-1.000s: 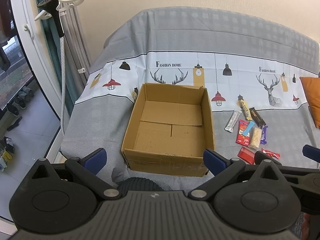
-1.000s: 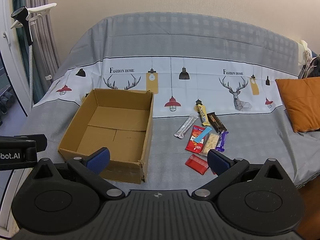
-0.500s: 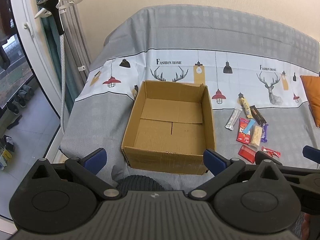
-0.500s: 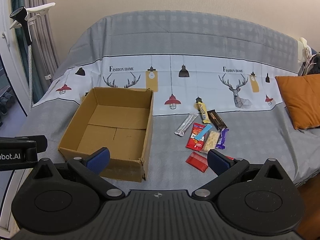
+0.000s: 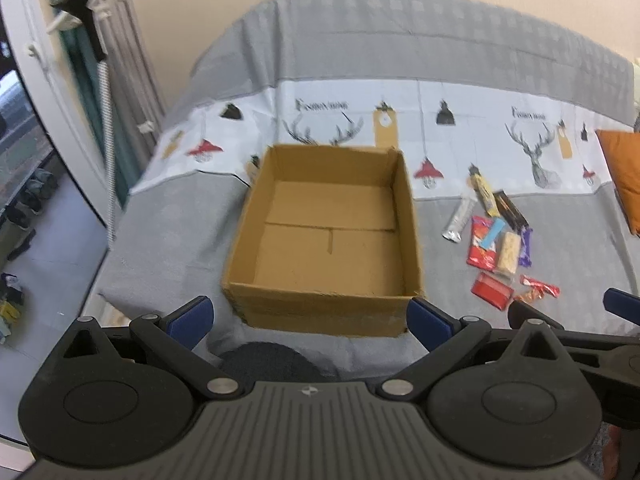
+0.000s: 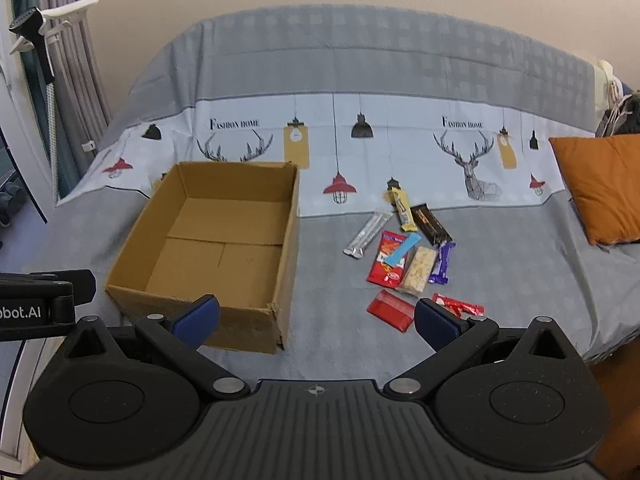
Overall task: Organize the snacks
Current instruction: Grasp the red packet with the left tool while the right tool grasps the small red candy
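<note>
An empty open cardboard box (image 5: 332, 240) (image 6: 216, 236) sits on the grey bed cover. Several wrapped snacks lie in a loose group to its right: a silver stick (image 6: 366, 234), a yellow bar (image 6: 403, 210), a dark bar (image 6: 430, 224), a big red packet (image 6: 386, 264), a pale bar (image 6: 419, 270), a purple bar (image 6: 442, 263), a flat red pack (image 6: 391, 309) and a small red wrapper (image 6: 460, 306). My left gripper (image 5: 310, 316) is open and empty in front of the box. My right gripper (image 6: 316, 316) is open and empty, before the box's right corner and the snacks.
An orange cushion (image 6: 604, 184) lies at the bed's right side. A garment steamer on a stand (image 5: 86, 20) and curtains stand at the left by a glass door. The bed's near edge (image 5: 160, 312) drops to the floor.
Both grippers have moved a little forward toward the bed; the box and snacks look slightly nearer. Both stay open and empty.
</note>
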Demonstrator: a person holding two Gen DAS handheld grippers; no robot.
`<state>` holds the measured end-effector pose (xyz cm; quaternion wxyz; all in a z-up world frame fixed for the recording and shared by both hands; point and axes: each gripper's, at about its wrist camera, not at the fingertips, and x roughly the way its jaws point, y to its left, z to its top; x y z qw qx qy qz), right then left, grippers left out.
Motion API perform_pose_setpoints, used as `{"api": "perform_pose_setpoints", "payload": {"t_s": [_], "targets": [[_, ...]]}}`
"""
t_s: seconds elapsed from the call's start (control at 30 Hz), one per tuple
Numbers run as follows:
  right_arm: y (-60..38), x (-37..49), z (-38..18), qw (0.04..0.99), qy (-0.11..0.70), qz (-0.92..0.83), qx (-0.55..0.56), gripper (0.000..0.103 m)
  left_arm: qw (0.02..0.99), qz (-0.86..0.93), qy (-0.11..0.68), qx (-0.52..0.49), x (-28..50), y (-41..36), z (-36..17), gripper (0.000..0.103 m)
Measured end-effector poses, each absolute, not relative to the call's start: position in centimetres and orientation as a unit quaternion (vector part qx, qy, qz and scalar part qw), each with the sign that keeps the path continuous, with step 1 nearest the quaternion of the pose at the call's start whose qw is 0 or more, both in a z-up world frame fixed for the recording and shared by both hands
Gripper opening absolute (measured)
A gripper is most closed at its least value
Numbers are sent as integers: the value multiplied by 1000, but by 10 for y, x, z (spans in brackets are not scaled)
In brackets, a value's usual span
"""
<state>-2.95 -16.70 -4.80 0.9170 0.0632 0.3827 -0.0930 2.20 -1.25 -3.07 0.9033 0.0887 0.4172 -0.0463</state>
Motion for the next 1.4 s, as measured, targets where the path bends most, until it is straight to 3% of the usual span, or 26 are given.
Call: {"api": "perform_pose_setpoints", "payload": {"t_s": [0.4,0.63,0.8,0.97,1.1,1.23,1.3,1.37,1.4], "targets": [[-282,-13,-160,888,405,-112,189,103,860,-131,481,111,79,-125,-141,102],[-353,0,-235,908,381,-99,142,103,840,-155,519,32,131,-188,-232,103],[-408,13,-286,877,401,-83,251,102,843,-199,485,121,152,-248,-290,103],[-436,30,-313,866,401,-70,291,102,844,-241,423,226,164,-291,-351,103],[-441,47,-326,858,420,-65,288,99,815,-353,423,180,175,-287,-373,103],[-439,59,-336,860,418,-57,287,96,816,-357,418,180,182,-293,-382,103],[-432,66,-336,867,421,-62,259,96,813,-357,424,178,186,-295,-380,96],[-429,71,-337,870,418,-68,252,96,812,-363,421,179,186,-294,-376,77],[-430,73,-337,871,417,-69,249,94,811,-361,425,176,179,-291,-367,72]]}}
